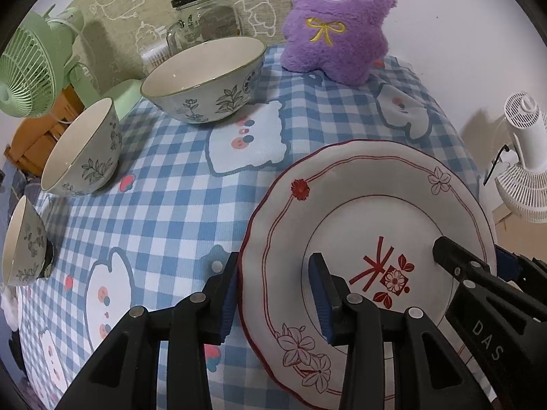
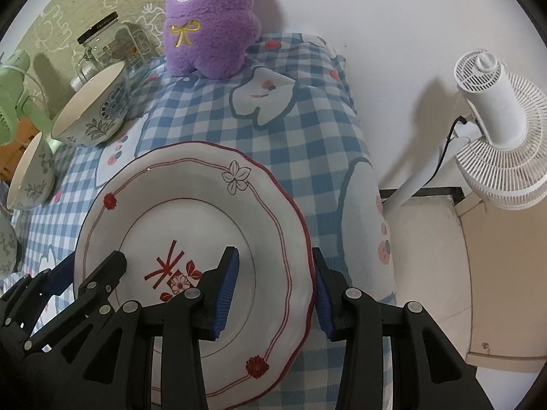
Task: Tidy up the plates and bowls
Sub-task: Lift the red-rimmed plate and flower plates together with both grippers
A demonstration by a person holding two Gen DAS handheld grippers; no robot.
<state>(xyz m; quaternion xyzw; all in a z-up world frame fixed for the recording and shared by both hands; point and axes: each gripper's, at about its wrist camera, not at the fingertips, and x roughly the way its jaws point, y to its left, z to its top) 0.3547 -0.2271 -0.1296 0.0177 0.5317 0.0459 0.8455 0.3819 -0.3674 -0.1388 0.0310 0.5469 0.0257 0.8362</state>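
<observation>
Both grippers stand at the white plate (image 1: 369, 225) with the red flower pattern, one at each side of it. Left gripper (image 1: 277, 294) has its jaws wide apart and astride the plate's left rim: one blue pad lies outside the rim and the other over the plate's inner surface, but I cannot tell if the pads press the rim. Right gripper (image 2: 273, 290) stands the same way at the plate's right rim, jaws wide, one pad over the plate and one outside its edge. The plate is over the blue checked tablecloth (image 1: 177, 184); whether it rests on it or is lifted is not clear. To the left of the plate three flower-patterned bowls stand upright in a row: a large bowl (image 1: 205, 78), a middle bowl (image 1: 82, 150) and a small bowl (image 1: 24, 242). Behind the plate sits a purple plush toy (image 1: 338, 24), with a glass jar (image 1: 201, 17) to its left.
</observation>
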